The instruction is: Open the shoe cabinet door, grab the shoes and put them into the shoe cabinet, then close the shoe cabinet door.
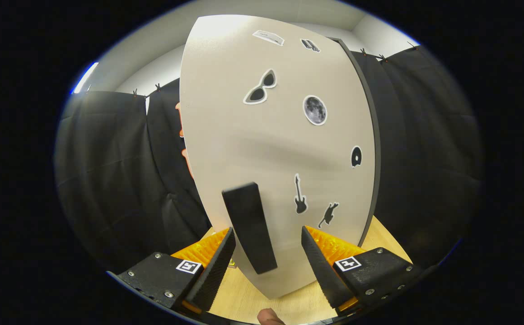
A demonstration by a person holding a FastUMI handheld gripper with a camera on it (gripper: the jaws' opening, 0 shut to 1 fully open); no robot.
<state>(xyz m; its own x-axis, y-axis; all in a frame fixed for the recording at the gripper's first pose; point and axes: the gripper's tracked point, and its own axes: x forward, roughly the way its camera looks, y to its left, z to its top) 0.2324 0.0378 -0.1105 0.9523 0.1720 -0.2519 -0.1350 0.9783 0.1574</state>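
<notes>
The off-white shoe cabinet door rises right in front of me, dotted with small stickers. Its black bar handle slants upright low on the panel. My gripper is open, its fingers on either side of the handle's lower half and apart from it. The left finger is closer to the handle than the right finger. A dark edge strip runs down the door's right side. I cannot tell whether the door is ajar.
The cabinet stands on a light wooden surface that reaches under my fingers. Black cloth walls hang left and right of the door. A person's fingertip pokes in below the gripper.
</notes>
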